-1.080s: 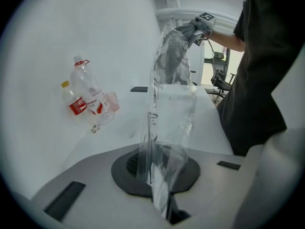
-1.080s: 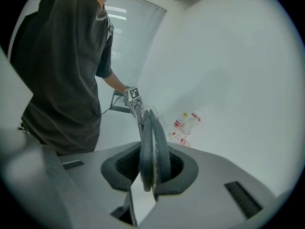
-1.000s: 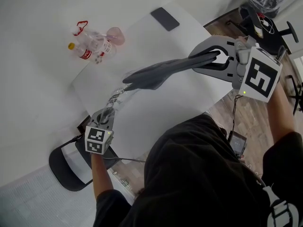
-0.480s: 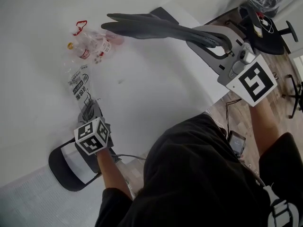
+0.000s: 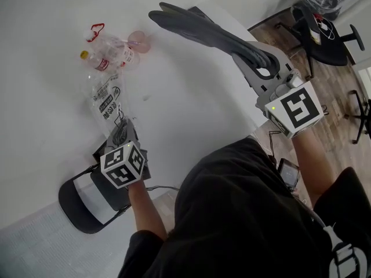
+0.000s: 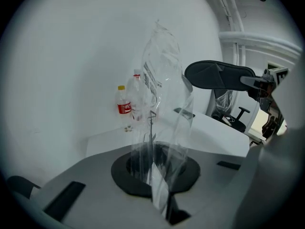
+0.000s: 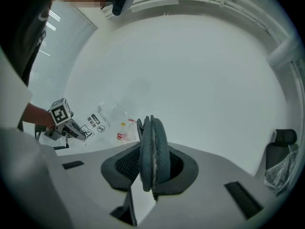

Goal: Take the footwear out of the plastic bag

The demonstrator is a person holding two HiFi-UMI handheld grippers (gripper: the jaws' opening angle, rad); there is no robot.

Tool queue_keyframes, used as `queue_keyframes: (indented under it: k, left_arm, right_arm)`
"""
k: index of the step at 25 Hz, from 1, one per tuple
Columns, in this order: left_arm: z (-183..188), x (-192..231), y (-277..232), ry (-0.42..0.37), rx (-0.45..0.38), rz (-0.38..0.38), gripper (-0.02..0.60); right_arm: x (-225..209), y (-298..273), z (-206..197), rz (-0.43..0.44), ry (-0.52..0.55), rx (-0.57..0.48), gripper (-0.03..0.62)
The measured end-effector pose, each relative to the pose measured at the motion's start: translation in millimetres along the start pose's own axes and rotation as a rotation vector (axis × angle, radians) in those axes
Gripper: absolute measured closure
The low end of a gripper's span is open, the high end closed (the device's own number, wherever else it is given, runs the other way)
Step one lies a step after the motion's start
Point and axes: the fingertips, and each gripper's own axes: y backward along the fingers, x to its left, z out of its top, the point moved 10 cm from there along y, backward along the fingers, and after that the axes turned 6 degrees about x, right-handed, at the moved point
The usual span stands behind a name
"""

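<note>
The left claw (image 5: 120, 132) is clenched on one edge of the clear plastic bag (image 5: 104, 100). Its jaws are pressed together with only the film between them (the left gripper view shows the thin sheet rising straight out of the closed pads). The bag stretches ahead of that claw, limp and see-through, its black-printed panel turned toward the head camera. Past the bag's far end, a few plastic bottles (image 5: 107, 59) are on the white table (image 5: 191, 120), one with a red label and a yellow cap.

The right claw (image 5: 258, 57) is grasping the footwear (image 5: 197, 28), a pair of dark grey slippers pressed flat together and pinched at one end between its jaws. The rest of the pair juts out ahead of this claw, above the table. The slippers are wholly outside the bag and well apart from the left claw. Behind the left claw, below the table edge, is a dark chair (image 5: 78, 204).
</note>
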Motion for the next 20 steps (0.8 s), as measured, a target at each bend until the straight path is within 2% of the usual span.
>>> queue_keyframes:
  k: [9, 20]
  left_arm:
    - [-32, -28, -14, -0.009, 0.077, -0.058, 0.552]
    - [-36, -34, -17, -0.016, 0.092, -0.077, 0.552]
  right_arm:
    - [7, 8, -45, -0.017, -0.056, 0.085, 0.516]
    - [11, 6, -48, -0.005, -0.037, 0.112, 0.516]
